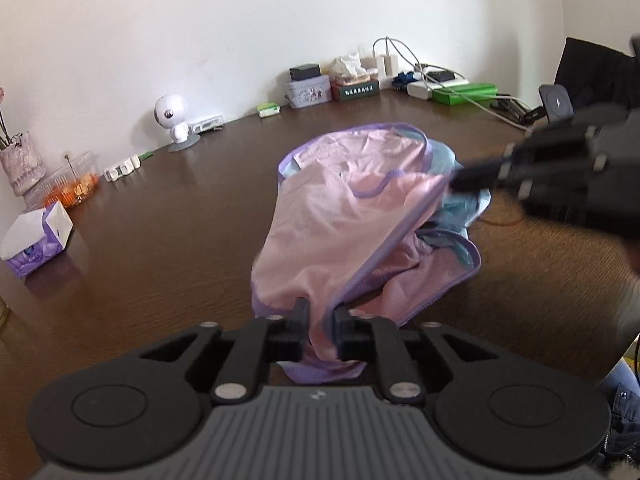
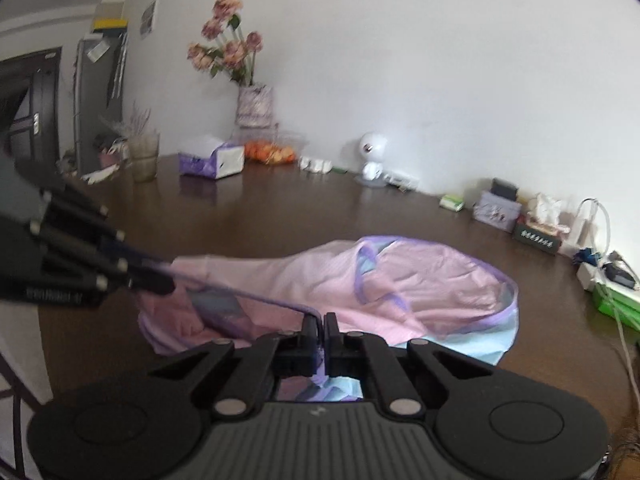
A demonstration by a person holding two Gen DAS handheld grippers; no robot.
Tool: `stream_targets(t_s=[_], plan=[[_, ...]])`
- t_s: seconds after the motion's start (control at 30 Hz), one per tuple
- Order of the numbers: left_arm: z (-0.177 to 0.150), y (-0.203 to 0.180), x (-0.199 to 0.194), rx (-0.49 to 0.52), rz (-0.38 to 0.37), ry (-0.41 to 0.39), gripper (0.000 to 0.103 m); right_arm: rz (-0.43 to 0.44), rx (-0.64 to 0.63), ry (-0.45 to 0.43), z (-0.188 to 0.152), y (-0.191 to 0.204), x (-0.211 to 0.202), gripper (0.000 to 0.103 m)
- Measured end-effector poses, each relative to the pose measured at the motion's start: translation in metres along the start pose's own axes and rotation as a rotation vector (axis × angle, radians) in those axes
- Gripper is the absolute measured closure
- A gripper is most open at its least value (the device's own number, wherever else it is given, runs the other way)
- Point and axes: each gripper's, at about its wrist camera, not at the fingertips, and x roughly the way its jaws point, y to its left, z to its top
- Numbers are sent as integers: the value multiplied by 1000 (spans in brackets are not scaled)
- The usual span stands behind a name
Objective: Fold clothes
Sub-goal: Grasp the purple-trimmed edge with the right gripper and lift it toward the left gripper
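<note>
A pink garment [image 1: 332, 216] with purple trim and a light blue inner side lies crumpled on the dark wooden table [image 1: 160, 220]. My left gripper [image 1: 320, 320] is shut on a bunched fold of its near edge, and pink cloth fills the gap between the fingers. My right gripper [image 1: 460, 182] comes in from the right and pinches the garment's right side. In the right wrist view the right gripper [image 2: 320, 322] is shut on the purple trim of the garment [image 2: 420, 284]. That trim runs taut to the left gripper [image 2: 160, 282] at the left.
Along the wall stand a purple tissue box [image 1: 36, 240], a clear tub of orange food [image 1: 68, 184], a white robot figure [image 1: 172, 120], a tin [image 1: 308, 92], chargers with cables [image 1: 440, 80] and a vase of flowers [image 2: 252, 104]. A charging stand [image 1: 556, 100] is at the far right.
</note>
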Motion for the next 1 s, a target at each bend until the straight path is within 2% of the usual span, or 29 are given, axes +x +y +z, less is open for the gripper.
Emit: stream_targets(t_s=[0.03,0.17,0.3,0.43,0.47,0.5,0.63,0.67,0.7,0.77,0.83,0.93,0.97,1.0], plan=[[-1,-1,1,-7,1,0,70,-33,7,-17,2,-4,-7,101],[0,-8,3,27,32,-1,69,-102,12,-35,2,-14,-28,102],[3,-12,2,25,28,-12,76,-119,2,16,-10,-14,-28,102],[7,-20,4,44,28,-16,76,-117,-17,34,-16,-7,-19,102],[7,-21,6,45,31,-14,81,-122,-20,27,-15,-6,-18,102],[8,-21,7,40,34,-14,97,-132,-20,18,-14,-5,-17,102],[15,-10,-2,-40,14,-66,100,-189,-47,19,-12,-9,-9,99],[18,-7,-6,-60,11,-78,100,-198,-71,40,-14,-7,-6,87],[22,-4,-8,-78,8,-89,101,-196,-101,60,-16,-4,-3,78],[27,-1,-13,-96,9,-103,101,-146,-156,76,-21,7,-1,67],[31,-1,-18,-100,13,-113,101,-93,-183,83,-24,18,0,66],[36,0,-28,-105,14,-136,101,-73,-196,97,-24,29,10,66],[38,0,-32,-107,13,-146,101,-71,-200,100,-24,31,13,68],[40,1,-36,-104,15,-154,101,-72,-207,97,-24,32,14,76]])
